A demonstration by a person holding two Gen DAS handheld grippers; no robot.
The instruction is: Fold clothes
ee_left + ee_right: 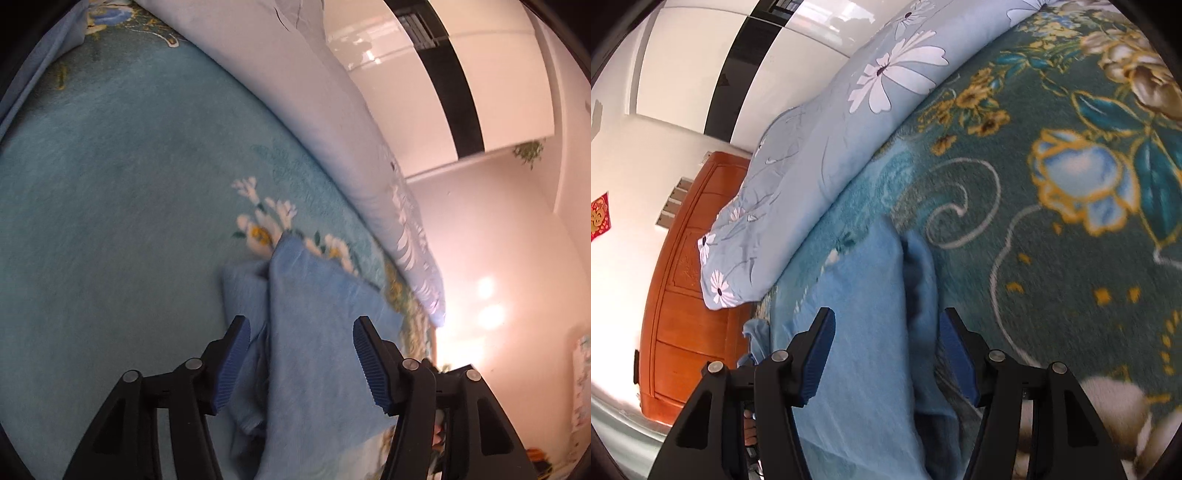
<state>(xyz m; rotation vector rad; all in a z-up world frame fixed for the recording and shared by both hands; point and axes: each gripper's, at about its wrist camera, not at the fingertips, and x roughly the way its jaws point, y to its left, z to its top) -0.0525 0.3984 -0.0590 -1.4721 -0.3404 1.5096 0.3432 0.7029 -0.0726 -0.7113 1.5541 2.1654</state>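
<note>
Bed blanket [1052, 258] carries blue garment [864, 332]; left hand-held gripper [301, 363] and right hand-held gripper [886, 354] held apart astride raised folds; layers to be pinched together, edges kept aligned.

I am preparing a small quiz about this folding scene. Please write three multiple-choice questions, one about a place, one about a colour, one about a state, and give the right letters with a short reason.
1. Where does the light blue garment lie?
A. on the floral blanket
B. on a wooden floor
C. inside a basket

2. What colour are the pads on the fingers of the left gripper?
A. red
B. blue
C. yellow

3. How do the jaws of the right gripper stand?
A. shut tight with nothing between
B. open, with cloth between them
C. out of view

Answers:
1 A: the garment rests on the teal floral blanket, beside the pale flowered pillow.
2 B: both ribbed pads are blue.
3 B: a wide gap shows between the fingers, with the blue fabric in it.
</note>
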